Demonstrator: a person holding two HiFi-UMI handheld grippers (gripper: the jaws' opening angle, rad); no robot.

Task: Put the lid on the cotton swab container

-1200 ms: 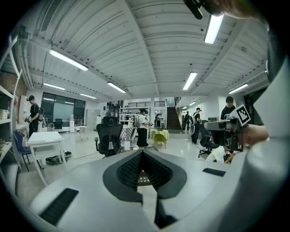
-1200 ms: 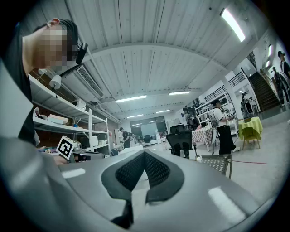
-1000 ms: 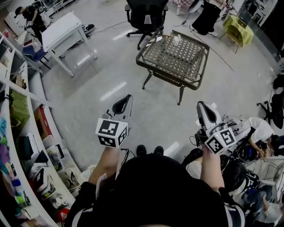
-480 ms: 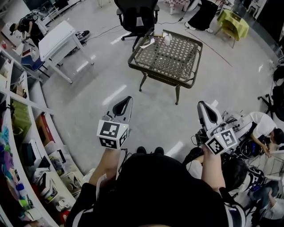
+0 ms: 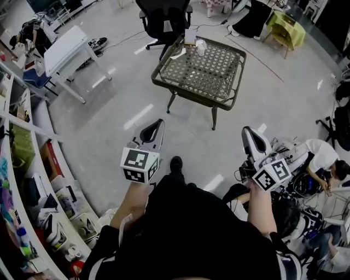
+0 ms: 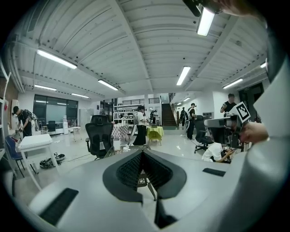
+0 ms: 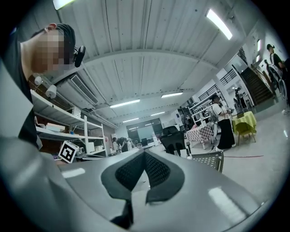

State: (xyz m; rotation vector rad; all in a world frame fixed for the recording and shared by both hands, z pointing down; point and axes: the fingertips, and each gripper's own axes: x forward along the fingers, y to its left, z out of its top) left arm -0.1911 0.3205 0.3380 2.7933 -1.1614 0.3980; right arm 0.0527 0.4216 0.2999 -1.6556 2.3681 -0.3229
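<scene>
A dark wicker-topped table (image 5: 219, 74) stands ahead on the grey floor. On its far edge sit a small pale container (image 5: 200, 47), a white box (image 5: 190, 37) and a sheet of paper (image 5: 178, 53); I cannot make out a lid. My left gripper (image 5: 157, 123) and right gripper (image 5: 247, 133) are held over the floor, well short of the table. Both are shut with nothing between the jaws. In the left gripper view the left gripper (image 6: 142, 154) points at the table. The right gripper (image 7: 144, 154) has the table's edge (image 7: 208, 159) to its right.
A black office chair (image 5: 164, 16) stands behind the table. A white table (image 5: 65, 46) and stocked shelves (image 5: 22, 164) line the left. At the right a person (image 5: 322, 158) sits on the floor among cables and gear. A yellow-green table (image 5: 290, 27) is far right.
The wicker table has slid down and left in the head view, so it is nearer. A foot now shows stepping forward. Both grippers keep the same pose, shut.
</scene>
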